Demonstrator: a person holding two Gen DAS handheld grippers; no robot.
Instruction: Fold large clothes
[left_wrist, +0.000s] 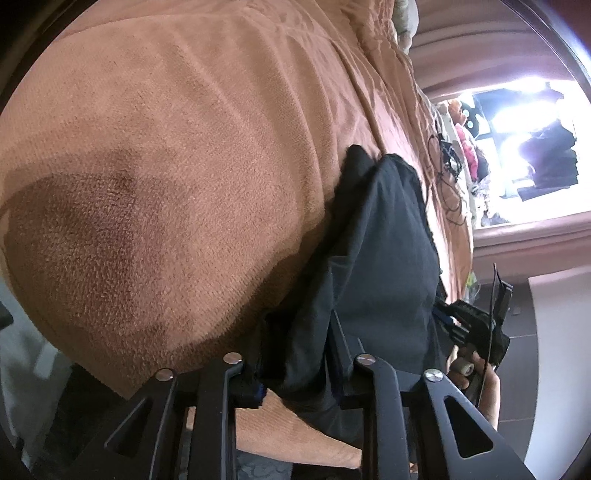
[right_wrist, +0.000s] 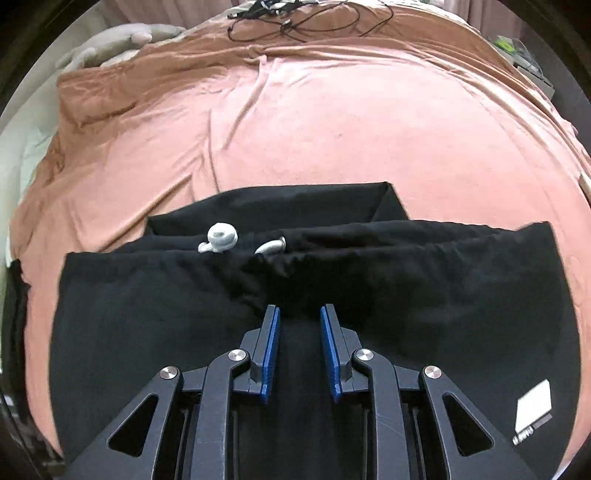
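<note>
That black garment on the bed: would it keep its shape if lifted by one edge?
Probably not. The black garment lies in soft folds, so it would likely droop. Its grey drawstring ends would probably dangle. It looks light and unlikely to slide on the brown bedcover.

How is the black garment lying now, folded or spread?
Folded. The garment lies in stacked layers on the bed, drawstring ends showing at a fold.
</note>
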